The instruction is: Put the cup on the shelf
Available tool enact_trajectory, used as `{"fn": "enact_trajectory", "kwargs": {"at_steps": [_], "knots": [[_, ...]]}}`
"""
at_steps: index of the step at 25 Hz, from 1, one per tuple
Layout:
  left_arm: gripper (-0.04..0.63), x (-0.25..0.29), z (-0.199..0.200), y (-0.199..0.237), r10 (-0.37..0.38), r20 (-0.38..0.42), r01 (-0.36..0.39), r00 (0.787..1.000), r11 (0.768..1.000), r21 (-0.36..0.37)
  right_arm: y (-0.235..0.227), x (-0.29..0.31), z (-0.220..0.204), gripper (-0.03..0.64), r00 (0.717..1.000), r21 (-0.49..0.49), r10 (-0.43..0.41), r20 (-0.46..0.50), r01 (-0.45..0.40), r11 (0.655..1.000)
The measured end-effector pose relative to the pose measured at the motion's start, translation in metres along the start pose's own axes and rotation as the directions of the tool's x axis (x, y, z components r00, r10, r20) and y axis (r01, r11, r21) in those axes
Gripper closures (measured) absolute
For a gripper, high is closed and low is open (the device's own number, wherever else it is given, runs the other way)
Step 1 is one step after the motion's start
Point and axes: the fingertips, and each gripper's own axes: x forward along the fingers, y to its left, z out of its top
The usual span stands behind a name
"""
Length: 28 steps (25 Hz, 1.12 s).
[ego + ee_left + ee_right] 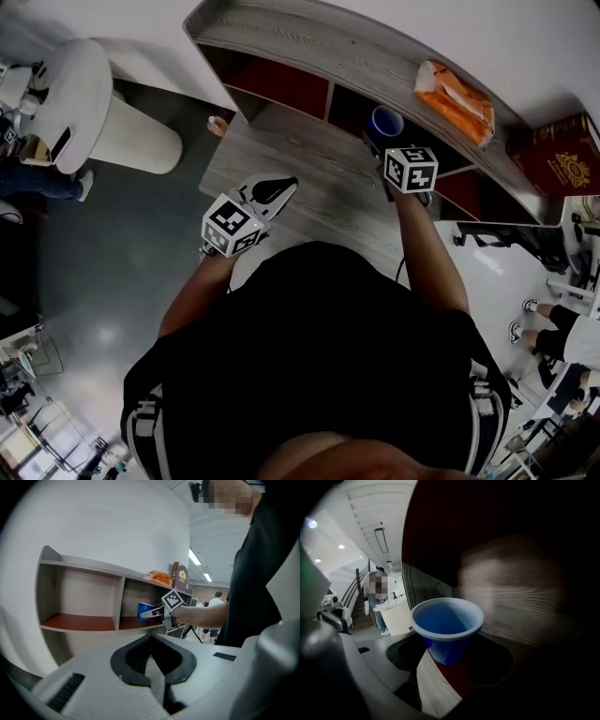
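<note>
The blue cup [385,122] is inside the middle compartment of the grey wooden shelf [309,47], just over its red floor [454,679]. My right gripper [380,142] reaches into that compartment and is shut on the cup's lower body [446,630], which stands upright with its mouth open. From the left gripper view, the cup [144,611] and right gripper [152,614] show at the compartment's mouth. My left gripper [277,188] hangs over the wooden ledge [309,192], well left of the cup. It is shut [151,644] with nothing held.
On the shelf top lie an orange bag [455,101] and a dark red book [562,159]. The left compartment [84,620] holds nothing. A white round stand [112,122] is on the floor at the left. People stand at the far right [562,342].
</note>
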Motion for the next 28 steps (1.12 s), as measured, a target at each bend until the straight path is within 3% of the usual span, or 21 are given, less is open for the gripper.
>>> {"fn": "enact_trajectory", "kwargs": {"at_steps": [16,28], "knots": [[0.578,0.008,0.001,0.011,0.003,-0.02,-0.002,1.0,1.0,0.01,-0.013,0.034,-0.013,0.333,0.99,-0.062,-0.055,-0.13,0.047,0.997],[0.578,0.009,-0.004,0.011,-0.002,-0.024,0.002,1.0,1.0,-0.014,-0.01,0.039,-0.021,0.318,0.983,-0.102,-0.046,-0.178,0.028,0.994]]}}
